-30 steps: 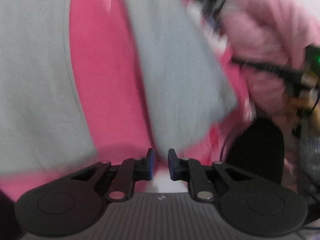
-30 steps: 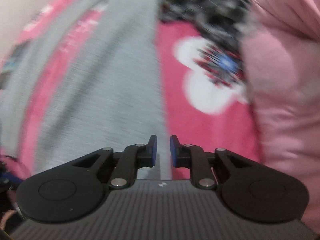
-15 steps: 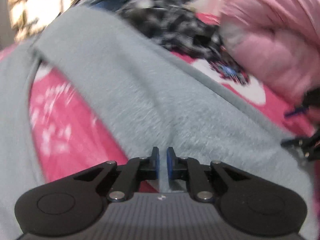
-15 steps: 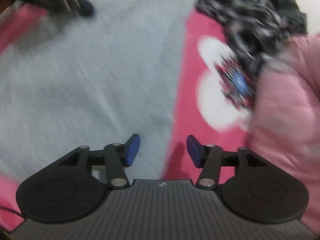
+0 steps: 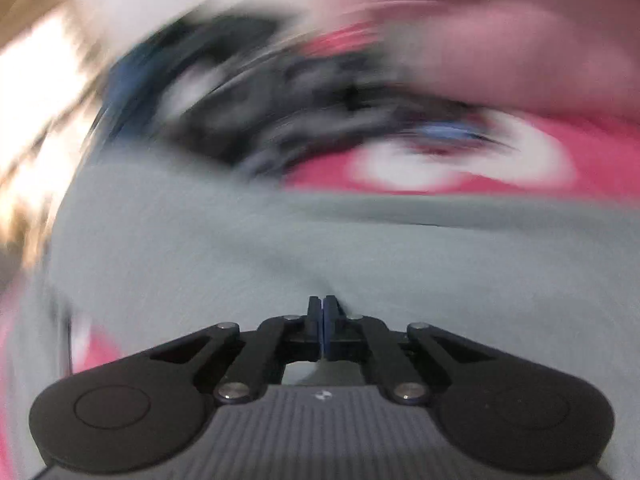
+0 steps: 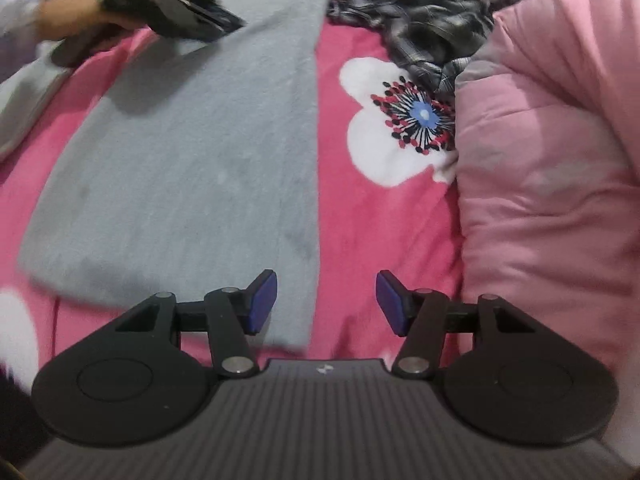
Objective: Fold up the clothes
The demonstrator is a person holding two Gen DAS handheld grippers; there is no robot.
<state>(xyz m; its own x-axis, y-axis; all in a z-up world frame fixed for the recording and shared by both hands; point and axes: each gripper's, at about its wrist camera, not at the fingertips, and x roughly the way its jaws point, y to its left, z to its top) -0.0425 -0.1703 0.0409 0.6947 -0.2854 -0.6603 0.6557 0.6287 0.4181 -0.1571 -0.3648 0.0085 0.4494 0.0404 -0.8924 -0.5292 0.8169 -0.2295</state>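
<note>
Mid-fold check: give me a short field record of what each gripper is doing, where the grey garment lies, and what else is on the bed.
left gripper: jaws closed, pinching grey fabric; view heavily blurred
right gripper: jaws opening, nothing gripped; garment edge lies beneath them
grey garment: spread mostly flat on the bed cover, far end lifted by the left gripper
bed cover: pink with a white flower print
plaid clothes: crumpled pile at the far side
pink quilt: bunched up to the right of the garment
fold status: not finished
</note>
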